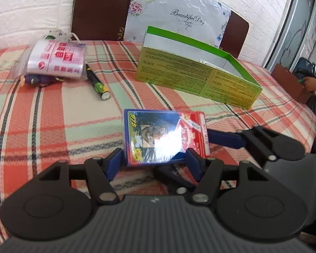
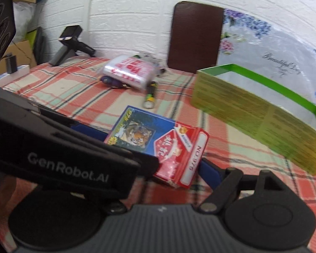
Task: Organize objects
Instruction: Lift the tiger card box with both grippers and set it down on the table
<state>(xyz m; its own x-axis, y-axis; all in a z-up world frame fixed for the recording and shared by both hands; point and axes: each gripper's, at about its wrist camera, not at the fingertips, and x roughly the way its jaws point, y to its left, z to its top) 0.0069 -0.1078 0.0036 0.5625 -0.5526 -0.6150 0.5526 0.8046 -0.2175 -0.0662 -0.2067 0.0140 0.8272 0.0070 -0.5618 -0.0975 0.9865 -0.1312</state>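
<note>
Between both grippers: card pack [image 1: 165, 138], long axis crosswise.

blue-red card pack [image 1: 165, 136] lies flat near open green box [image 1: 200, 71].

A blue and red card pack [image 2: 158, 145] sits at frame center between the right gripper's [image 2: 151, 158] blue fingers [image 2: 208, 174], partly covered by the left gripper [image 2: 63, 147]. A green box [image 2: 261, 113] stands at right on the plaid cloth [image 2: 73, 92].

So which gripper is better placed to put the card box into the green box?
Probably the left gripper: its fingers already flank the card box. The right gripper only touches its side, though it is nearer the green box.
</note>
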